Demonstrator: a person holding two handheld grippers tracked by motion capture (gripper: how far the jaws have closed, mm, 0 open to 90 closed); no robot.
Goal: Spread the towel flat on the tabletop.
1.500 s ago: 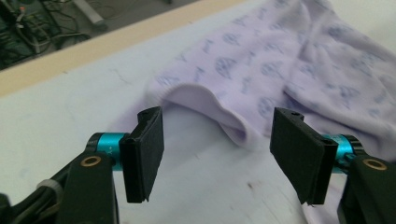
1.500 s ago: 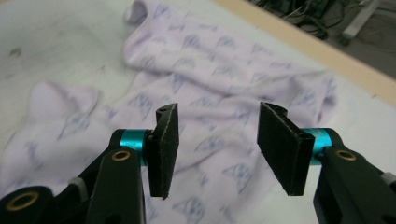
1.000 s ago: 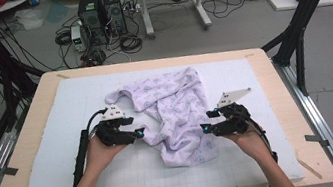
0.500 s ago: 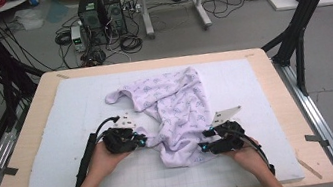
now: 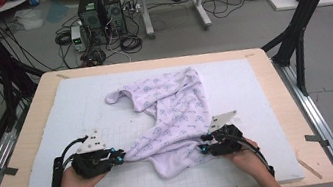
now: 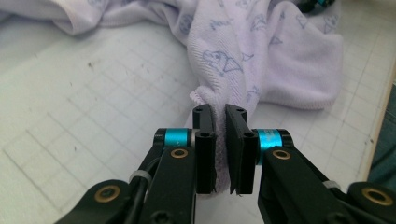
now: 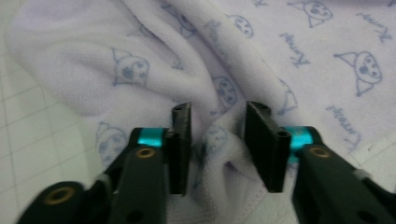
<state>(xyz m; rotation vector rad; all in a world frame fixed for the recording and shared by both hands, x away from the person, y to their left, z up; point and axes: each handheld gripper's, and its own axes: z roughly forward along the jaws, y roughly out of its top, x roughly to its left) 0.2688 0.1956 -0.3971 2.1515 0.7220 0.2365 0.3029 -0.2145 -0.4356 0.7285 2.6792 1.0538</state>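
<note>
1. Cloth [image 5: 173,117], a pale lilac piece printed with small cartoon faces, lay rumpled and unfolded on the white gridded mat [image 5: 255,89] of the bench [image 5: 271,61]. It ran from the mat's middle down toward the near edge, with one lobe pointing to the far left corner.
2. Judging by that heap, the spreading or folding had barely begun: only the gripping of the near hem was under way, and the pulling flat was all left to do.
3. Left tool [image 6: 220,140], near the bench's near left corner, had just clamped almost shut on a bunched corner of the cloth, and the fabric was pinched between its pads.
4. Right tool [image 7: 218,144], at the near right part of the cloth, stood partly open and had just been closing, with a fold of fabric between its jaws but not yet squeezed.
</note>
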